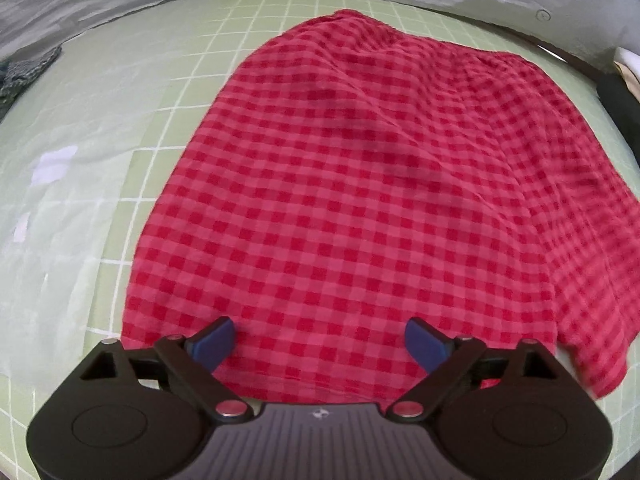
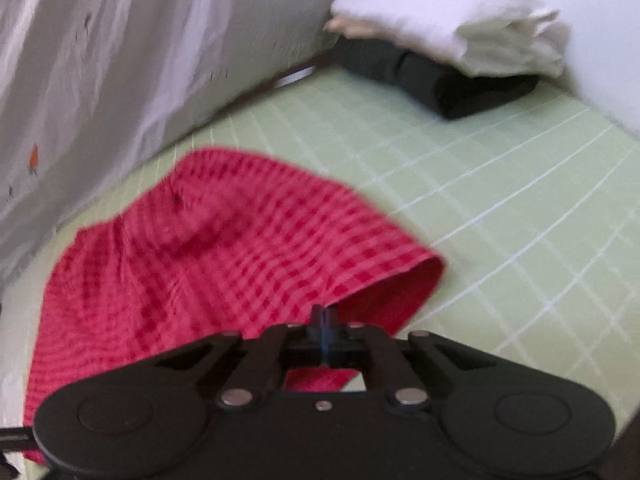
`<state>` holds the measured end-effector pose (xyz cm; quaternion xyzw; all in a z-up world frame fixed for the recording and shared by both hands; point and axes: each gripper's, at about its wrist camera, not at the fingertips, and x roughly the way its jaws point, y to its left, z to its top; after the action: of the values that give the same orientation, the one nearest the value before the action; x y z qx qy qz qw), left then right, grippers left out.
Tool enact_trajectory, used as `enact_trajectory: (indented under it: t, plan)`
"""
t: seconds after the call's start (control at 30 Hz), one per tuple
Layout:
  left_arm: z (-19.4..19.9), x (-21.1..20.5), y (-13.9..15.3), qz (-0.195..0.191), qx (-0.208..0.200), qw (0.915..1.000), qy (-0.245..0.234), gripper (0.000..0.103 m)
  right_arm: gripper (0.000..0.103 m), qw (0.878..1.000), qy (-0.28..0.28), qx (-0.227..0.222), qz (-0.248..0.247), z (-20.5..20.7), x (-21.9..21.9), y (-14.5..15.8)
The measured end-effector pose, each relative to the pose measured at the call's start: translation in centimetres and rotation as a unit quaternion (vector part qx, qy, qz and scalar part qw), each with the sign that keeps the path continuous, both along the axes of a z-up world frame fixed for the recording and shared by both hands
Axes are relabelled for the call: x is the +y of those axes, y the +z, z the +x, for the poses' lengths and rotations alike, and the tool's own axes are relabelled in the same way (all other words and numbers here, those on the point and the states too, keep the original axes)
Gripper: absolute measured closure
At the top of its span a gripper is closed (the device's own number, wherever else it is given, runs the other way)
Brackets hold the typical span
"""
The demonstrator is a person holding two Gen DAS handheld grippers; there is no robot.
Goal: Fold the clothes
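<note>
A red checked garment [image 1: 360, 200] lies spread on the green gridded mat [image 1: 140, 120]. My left gripper [image 1: 320, 340] is open, its blue fingertips [image 1: 216, 340] just above the garment's near edge, holding nothing. In the right wrist view my right gripper [image 2: 325, 320] is shut on the near edge of the red checked garment [image 2: 200, 248], lifting it so the plain red inside shows by the fingers. This view is blurred.
Green gridded mat [image 2: 520, 220] extends right. A folded black garment [image 2: 440, 80] with a folded white one [image 2: 460, 20] on top sits at the far right corner. Pale sheet [image 2: 100, 60] hangs behind. A grey-blue knitted item [image 1: 24, 72] lies at far left.
</note>
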<state>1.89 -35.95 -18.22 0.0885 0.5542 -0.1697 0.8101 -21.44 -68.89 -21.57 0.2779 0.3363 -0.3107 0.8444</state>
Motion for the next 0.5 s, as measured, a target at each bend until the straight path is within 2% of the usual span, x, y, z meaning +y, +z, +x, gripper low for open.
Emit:
enact_trajectory:
  t: [0.07, 0.17, 0.27, 0.3, 0.33, 0.37, 0.5]
  plan:
    - [0.1, 0.0, 0.0, 0.004, -0.001, 1.0, 0.007, 0.007, 0.103, 1.0, -0.014, -0.002, 0.0, -1.0, -0.3, 0.5]
    - [0.4, 0.1, 0.0, 0.013, -0.001, 0.9999, 0.011, 0.007, 0.103, 0.999, -0.023, 0.038, 0.02, -1.5, -1.0, -1.3]
    - [0.8, 1.1, 0.2, -0.001, 0.008, 0.9997, 0.022, 0.007, 0.098, 0.998, -0.026, 0.057, 0.02, -1.6, -0.8, -1.7]
    - [0.9, 1.6, 0.4, -0.006, 0.011, 0.9996, 0.027, 0.007, 0.085, 0.998, -0.024, 0.066, 0.008, -1.5, -0.6, -1.5]
    - [0.9, 2.0, 0.7, -0.008, 0.01, 0.9993, 0.034, 0.007, 0.065, 0.997, -0.023, 0.073, -0.007, -1.2, -0.4, -1.3]
    - [0.9, 2.4, 0.9, -0.011, 0.009, 0.999, 0.042, 0.007, 0.056, 0.996, -0.022, 0.081, -0.023, -0.8, -0.2, -1.0]
    - [1.3, 4.9, 2.0, -0.015, 0.002, 0.9969, 0.077, 0.007, 0.0, 0.991, 0.009, 0.098, -0.091, 0.4, 0.9, -0.4]
